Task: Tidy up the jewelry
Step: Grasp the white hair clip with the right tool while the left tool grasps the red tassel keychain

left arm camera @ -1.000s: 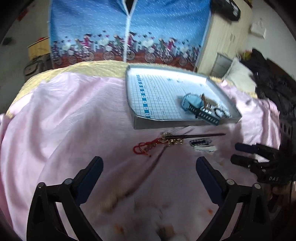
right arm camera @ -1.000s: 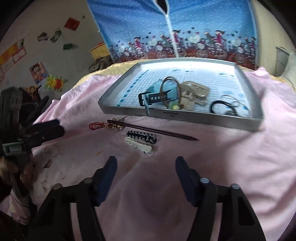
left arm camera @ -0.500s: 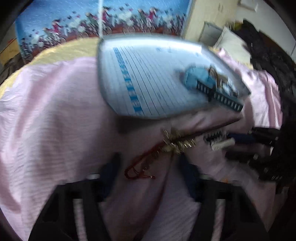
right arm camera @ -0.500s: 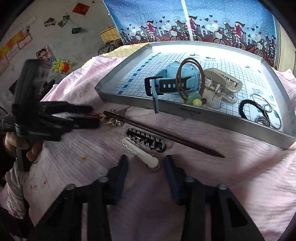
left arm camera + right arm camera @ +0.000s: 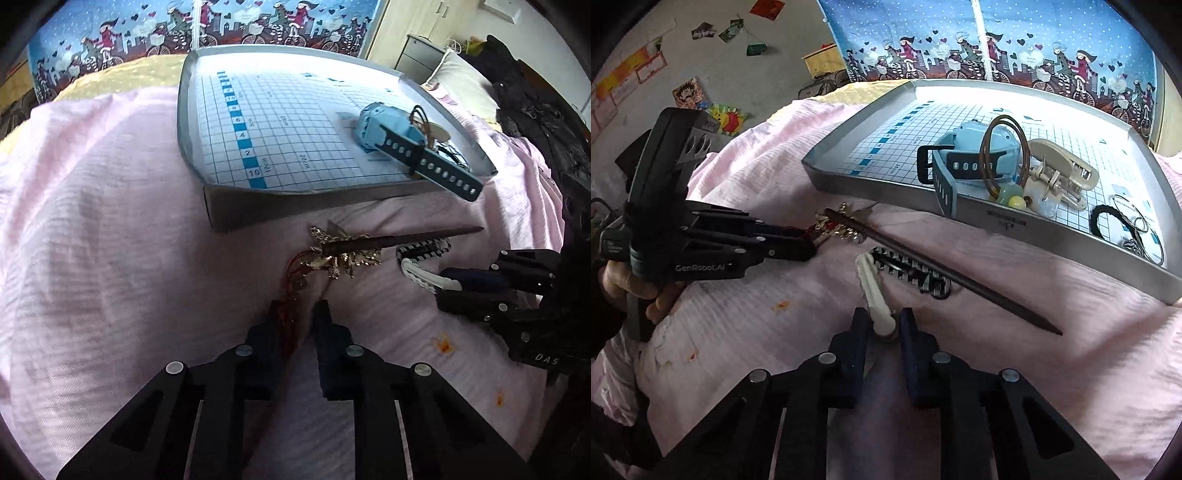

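A dark hair stick with a gold ornament and a red tassel lies on the pink bedcover in front of the grey tray. My left gripper is shut on the tassel. A white hair clip lies beside a black-and-white checkered clip. My right gripper is shut on the white clip's near end. In the tray lie a blue watch, a brown bracelet and a beige claw clip.
A black hair tie and thin metal rings lie at the tray's right end. A hand holds the left gripper. A blue patterned curtain hangs behind the bed. Dark clothes are piled at the right.
Both grippers moved forward and down onto the bedcover and went from wide open to shut, the left on the red tassel and the right on the white clip.
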A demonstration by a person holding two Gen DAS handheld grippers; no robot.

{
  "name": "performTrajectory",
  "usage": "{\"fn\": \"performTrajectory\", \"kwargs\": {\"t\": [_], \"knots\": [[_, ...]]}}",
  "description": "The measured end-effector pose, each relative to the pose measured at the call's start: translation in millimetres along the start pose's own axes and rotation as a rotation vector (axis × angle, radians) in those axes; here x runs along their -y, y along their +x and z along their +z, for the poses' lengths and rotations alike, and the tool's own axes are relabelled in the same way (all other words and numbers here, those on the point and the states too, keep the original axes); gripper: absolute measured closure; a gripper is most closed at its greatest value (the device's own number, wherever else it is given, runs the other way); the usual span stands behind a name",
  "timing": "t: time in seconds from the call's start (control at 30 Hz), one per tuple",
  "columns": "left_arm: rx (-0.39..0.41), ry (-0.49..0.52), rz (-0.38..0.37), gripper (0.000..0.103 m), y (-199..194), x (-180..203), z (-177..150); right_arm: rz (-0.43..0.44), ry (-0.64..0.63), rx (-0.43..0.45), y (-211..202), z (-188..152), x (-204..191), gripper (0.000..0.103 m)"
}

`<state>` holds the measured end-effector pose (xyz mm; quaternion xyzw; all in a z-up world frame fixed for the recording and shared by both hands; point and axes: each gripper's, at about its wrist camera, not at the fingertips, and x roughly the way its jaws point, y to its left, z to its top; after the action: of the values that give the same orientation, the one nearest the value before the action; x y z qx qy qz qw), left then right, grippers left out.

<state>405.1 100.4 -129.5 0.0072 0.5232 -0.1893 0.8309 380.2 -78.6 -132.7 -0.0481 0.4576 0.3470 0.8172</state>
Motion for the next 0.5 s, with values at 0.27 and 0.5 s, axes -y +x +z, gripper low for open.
{"fn": "performTrajectory", "kwargs": {"t": [0.27, 0.5], "knots": [[0.012, -0.029, 0.03, 0.097, -4.3, 1.7, -3.8, -0.022, -0.01, 0.011, 5.0, -2.5, -6.2, 0.087], [0.066, -0.195, 0.016, 0.099, -23.5, 7.2, -24.1, 0.072, 0.047, 0.024, -5.8, -6.7, -4.1, 0.087]]}}
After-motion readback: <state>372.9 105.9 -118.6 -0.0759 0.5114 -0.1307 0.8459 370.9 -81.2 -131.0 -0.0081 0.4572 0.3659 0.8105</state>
